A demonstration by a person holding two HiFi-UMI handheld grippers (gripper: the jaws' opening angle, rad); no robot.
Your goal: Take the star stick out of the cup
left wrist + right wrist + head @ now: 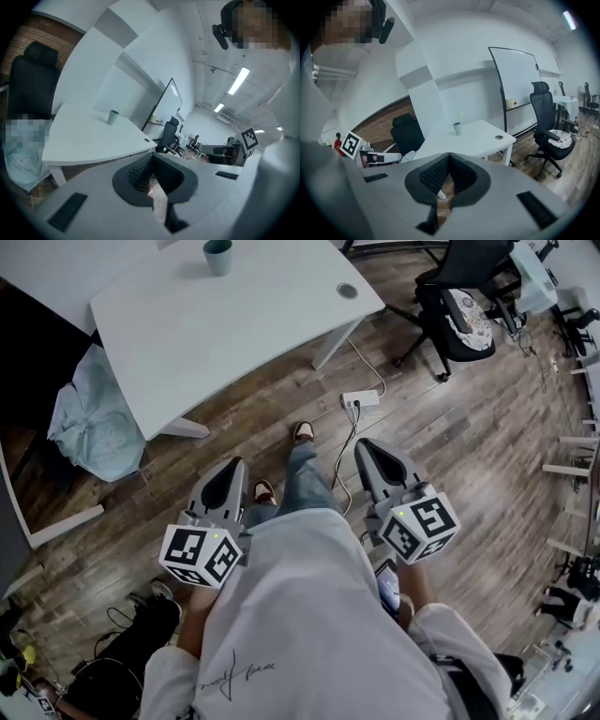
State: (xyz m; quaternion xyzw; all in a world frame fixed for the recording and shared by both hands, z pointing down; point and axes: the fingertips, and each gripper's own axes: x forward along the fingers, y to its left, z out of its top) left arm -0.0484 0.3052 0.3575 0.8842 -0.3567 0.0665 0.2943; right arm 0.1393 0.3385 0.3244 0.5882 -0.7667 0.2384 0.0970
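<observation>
A small teal cup [217,256] stands on the far part of the white table [234,324], well away from both grippers. The left gripper view shows the cup [113,116] as small and distant. From the cup [457,128] in the right gripper view a faint yellow star stick [462,114] pokes up. My left gripper [232,467] and right gripper [367,447] are held low beside the person's body, over the wooden floor. Both point toward the table. Each has its jaws closed together with nothing between them, as both gripper views show [152,159] [449,157].
A black office chair [459,306] stands right of the table. A power strip [361,399] with cables lies on the floor by the table leg. A pale blue bag [94,423] sits at the table's left. A whiteboard [518,84] stands behind.
</observation>
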